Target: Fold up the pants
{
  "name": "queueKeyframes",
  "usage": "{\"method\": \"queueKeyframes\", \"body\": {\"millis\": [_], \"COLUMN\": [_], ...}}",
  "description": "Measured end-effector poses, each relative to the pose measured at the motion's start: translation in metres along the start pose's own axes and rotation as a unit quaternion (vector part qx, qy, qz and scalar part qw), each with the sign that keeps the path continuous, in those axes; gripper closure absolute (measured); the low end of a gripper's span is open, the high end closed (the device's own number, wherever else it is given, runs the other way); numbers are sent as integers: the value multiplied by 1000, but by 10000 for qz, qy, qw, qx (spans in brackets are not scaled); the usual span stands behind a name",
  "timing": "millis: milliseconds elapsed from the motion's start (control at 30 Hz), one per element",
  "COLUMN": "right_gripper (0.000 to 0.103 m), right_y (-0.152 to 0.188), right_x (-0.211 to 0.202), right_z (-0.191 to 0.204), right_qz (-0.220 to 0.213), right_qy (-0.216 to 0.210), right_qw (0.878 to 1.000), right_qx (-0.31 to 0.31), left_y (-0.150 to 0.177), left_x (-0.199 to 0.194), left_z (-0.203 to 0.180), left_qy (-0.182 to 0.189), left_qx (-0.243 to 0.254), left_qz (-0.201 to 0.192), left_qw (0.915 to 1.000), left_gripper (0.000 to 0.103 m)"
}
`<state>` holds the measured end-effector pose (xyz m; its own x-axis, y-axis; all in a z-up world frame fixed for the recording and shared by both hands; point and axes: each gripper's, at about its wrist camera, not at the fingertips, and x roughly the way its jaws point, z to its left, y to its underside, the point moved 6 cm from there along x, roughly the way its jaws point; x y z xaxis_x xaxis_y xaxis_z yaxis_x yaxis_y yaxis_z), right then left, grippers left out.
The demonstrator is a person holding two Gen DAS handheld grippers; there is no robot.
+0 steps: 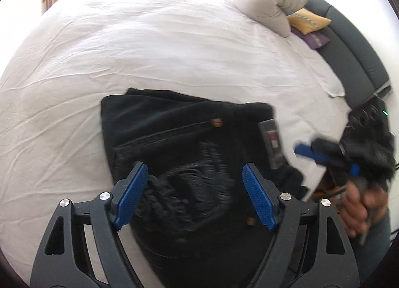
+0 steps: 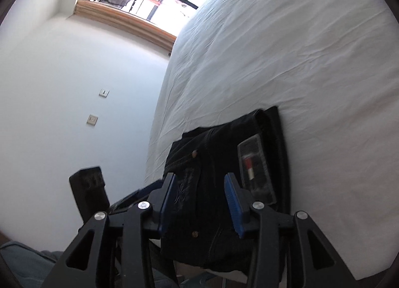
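Near the bed's edge: the black jeans (image 1: 179, 143) lie in a compact folded stack on the white bed sheet (image 1: 149, 46), back pocket and waistband patch (image 1: 271, 143) facing up.
Why so placed: the stack sits close to the person, so both tools can reach it from the side; the layers look squared off, which suggests the folding is at or near its end.
Left tool (image 1: 194, 195): fingers spread wide, nothing between the blue pads, poised above the embroidered pocket (image 1: 199, 183).
Left pose: tilted downward over the jeans, pointing across the bed toward the pillow (image 1: 264, 1).
Right tool (image 2: 199, 203): fingers apart, pinching nothing; the jeans (image 2: 224, 163) show through the gap.
Right pose: rolled sideways, low beside the mattress, aimed along the stack; in the left wrist view it is blurred, off the jeans' right edge, gripped by the right hand (image 1: 359, 208).
Judgement: both tools look clear of the cloth.
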<state>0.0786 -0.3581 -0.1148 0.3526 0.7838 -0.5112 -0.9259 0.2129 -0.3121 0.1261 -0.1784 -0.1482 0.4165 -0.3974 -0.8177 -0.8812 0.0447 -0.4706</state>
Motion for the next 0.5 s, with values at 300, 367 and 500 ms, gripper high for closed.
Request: {"method": "queueKeyframes", "body": {"millis": [300, 367, 500], "right_gripper": [72, 70, 60], "right_y": [58, 58, 46], "right_x": [10, 1, -7], "right_z": [-52, -49, -17], "right_qz": [378, 323, 187], "right_qy": [483, 622, 499], "right_qw": [9955, 9954, 9981], "right_qx": [717, 654, 297], "left_y": [1, 1, 2], "left_x": [28, 31, 27], "left_z": [-2, -4, -4], "left_qy": [-405, -436, -449], "left_qx": [209, 198, 193], "left_qz": [314, 330, 342], "left_qw": [9985, 9983, 9982], "left_gripper": [26, 25, 25]}}
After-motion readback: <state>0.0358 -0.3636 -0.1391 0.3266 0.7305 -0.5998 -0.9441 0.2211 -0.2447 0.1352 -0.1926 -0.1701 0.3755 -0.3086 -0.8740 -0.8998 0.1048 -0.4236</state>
